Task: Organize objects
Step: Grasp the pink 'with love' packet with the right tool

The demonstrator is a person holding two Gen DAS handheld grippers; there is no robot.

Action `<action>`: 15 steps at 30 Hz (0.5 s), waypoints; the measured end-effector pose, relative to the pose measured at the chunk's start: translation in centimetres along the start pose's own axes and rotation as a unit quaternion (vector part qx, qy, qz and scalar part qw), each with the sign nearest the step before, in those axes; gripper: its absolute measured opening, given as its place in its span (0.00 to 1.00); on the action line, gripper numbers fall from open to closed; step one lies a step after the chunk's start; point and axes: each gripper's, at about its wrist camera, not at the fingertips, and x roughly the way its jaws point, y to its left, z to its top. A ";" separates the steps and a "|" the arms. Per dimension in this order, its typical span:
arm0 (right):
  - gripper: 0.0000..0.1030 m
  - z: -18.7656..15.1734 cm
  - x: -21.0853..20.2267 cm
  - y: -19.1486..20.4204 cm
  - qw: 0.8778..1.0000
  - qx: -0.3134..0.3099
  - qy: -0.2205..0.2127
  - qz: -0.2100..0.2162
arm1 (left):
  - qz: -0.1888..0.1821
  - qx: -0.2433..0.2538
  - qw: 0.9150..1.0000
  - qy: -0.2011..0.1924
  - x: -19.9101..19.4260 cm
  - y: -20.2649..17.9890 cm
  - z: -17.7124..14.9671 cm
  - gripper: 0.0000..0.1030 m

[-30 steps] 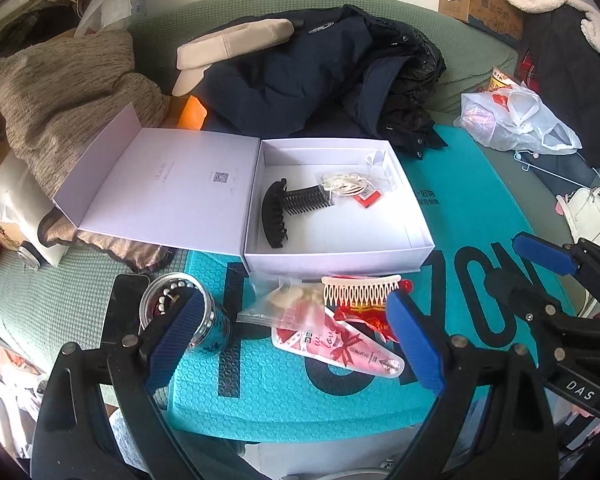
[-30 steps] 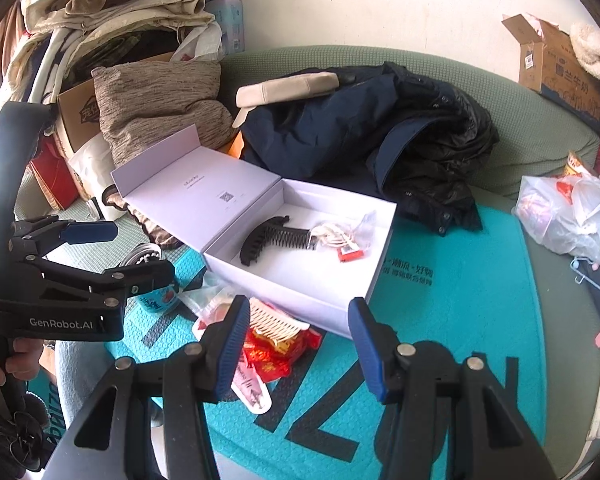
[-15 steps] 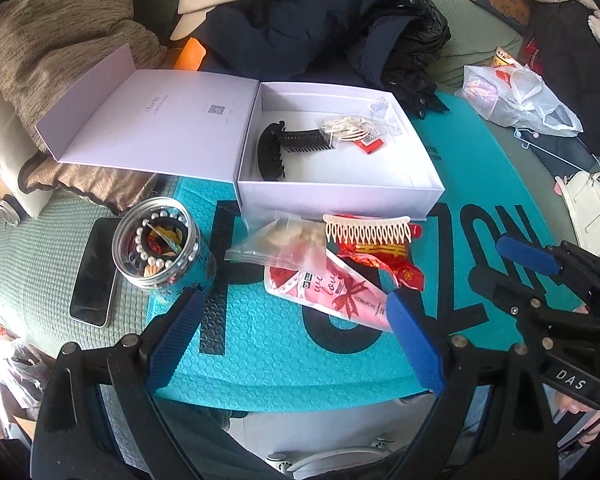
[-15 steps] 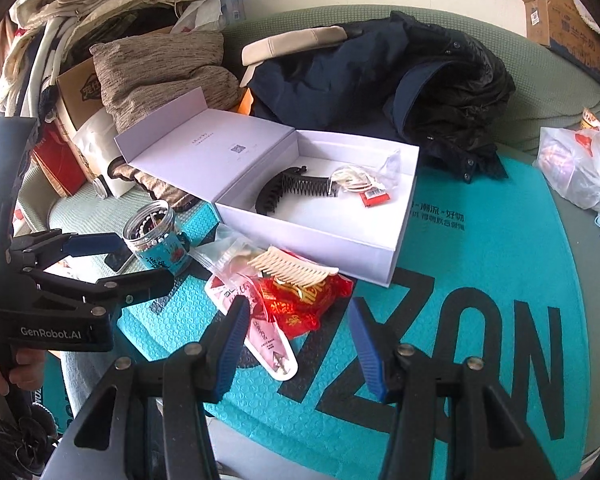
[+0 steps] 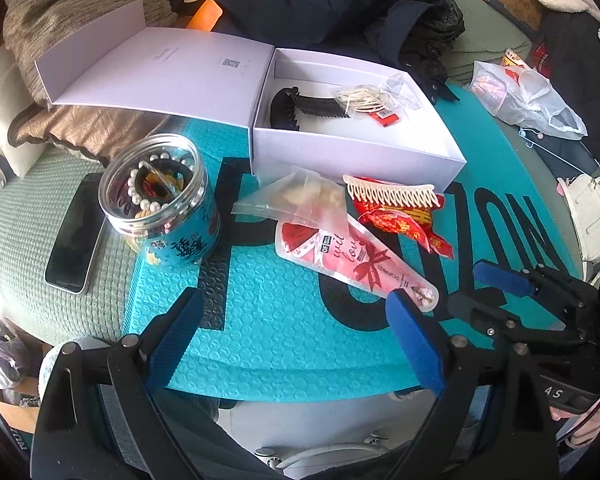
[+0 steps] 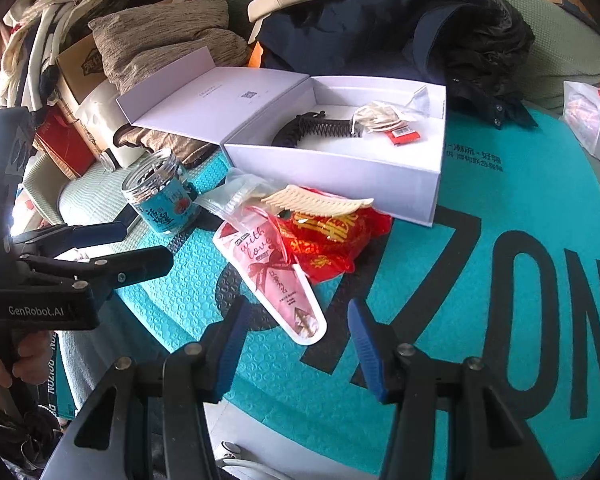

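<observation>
An open white box (image 5: 340, 156) (image 6: 340, 172) rests on a teal mat and holds a black hair claw (image 5: 300, 106) (image 6: 316, 128) and a small bag of cream pieces (image 5: 364, 98). In front of it lie a cream comb (image 5: 392, 194) (image 6: 320, 202), a red wrapper (image 5: 404, 220) (image 6: 328, 248), a pink packet (image 5: 356, 260) (image 6: 276, 276) and a clear zip bag (image 5: 300, 196). A jar of beads (image 5: 160, 200) (image 6: 160, 200) stands to the left. My left gripper (image 5: 292, 332) is open and empty above the mat's near edge. My right gripper (image 6: 296, 340) is open and empty, just short of the pink packet's tip.
A dark phone (image 5: 74, 236) lies left of the jar. Dark jackets (image 5: 324, 4) and a brown cushion (image 5: 60, 4) are piled behind the box. A plastic bag (image 5: 520, 96) sits at the right, a white handbag (image 5: 588, 216) beyond the mat's right edge.
Both grippers have come down toward the mat, so the box, jar and packets look larger and nearer. The jar's contents and the phone have come into view. Jaw openings are unchanged.
</observation>
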 end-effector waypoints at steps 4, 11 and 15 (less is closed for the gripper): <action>0.50 -0.4 1.8 0.7 1.000 -0.022 0.013 0.000 | -0.003 -0.007 1.000 -0.001 0.5 1.1 -0.4 0.89; 0.50 0.5 4.8 2.3 0.997 -0.069 0.028 -0.002 | 0.001 -0.021 1.000 0.009 1.4 2.9 -0.3 0.89; 0.54 1.4 6.4 3.2 0.995 -0.094 0.032 -0.008 | -0.004 -0.027 1.000 0.010 1.8 3.6 0.1 0.89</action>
